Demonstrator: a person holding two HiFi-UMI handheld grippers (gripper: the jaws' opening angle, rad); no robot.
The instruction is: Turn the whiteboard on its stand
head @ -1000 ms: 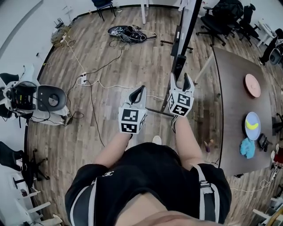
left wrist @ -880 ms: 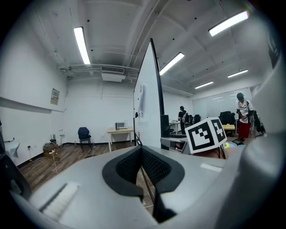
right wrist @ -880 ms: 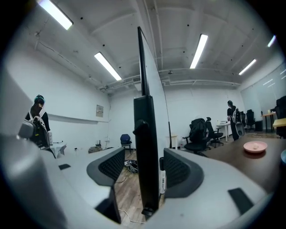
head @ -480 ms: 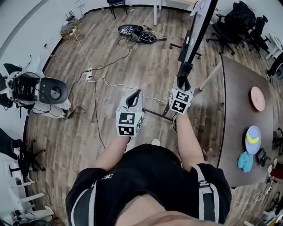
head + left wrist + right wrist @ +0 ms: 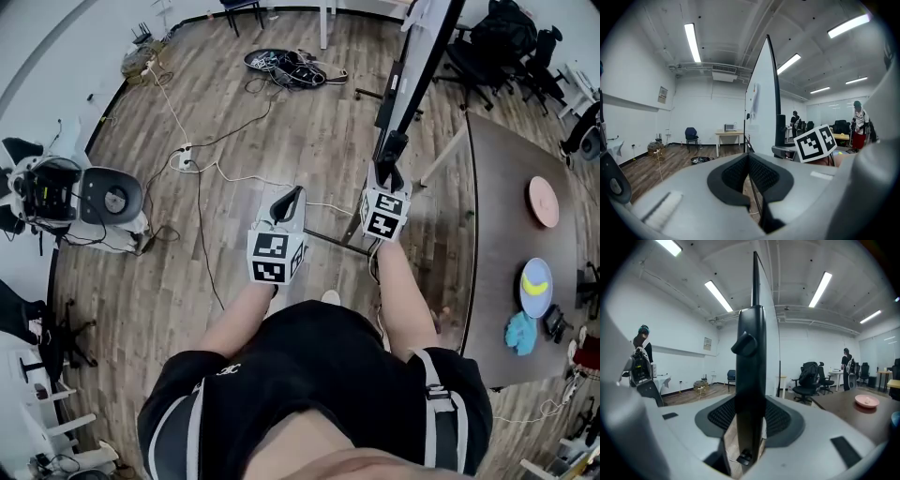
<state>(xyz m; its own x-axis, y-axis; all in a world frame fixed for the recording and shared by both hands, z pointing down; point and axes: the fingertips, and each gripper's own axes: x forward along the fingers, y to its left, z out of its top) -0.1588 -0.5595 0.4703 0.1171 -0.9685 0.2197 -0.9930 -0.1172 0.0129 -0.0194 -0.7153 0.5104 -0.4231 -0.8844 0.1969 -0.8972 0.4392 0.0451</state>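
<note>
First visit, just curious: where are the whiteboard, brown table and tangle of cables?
whiteboard (image 5: 761,108), left gripper view, white face
brown table (image 5: 502,234), head view, bare top
tangle of cables (image 5: 291,67), head view, middle

The whiteboard (image 5: 412,66) rises on its stand (image 5: 391,145) ahead of the person (image 5: 309,394), slightly to the right, with its edge turned toward them. A table (image 5: 502,169) lies to the right of the stand. Two plates lie on the table, one (image 5: 542,202) farther off and one (image 5: 536,288) nearer, and a cloth (image 5: 518,330) sits just beside the nearer plate. Office chairs (image 5: 487,42) stand behind the table at the far right. On the floor (image 5: 281,131) beyond the stand lies a tangle of cables (image 5: 292,67). A cord (image 5: 200,225) runs across the floor on the left. Farther left, a machine (image 5: 80,197) stands near the wall.
</note>
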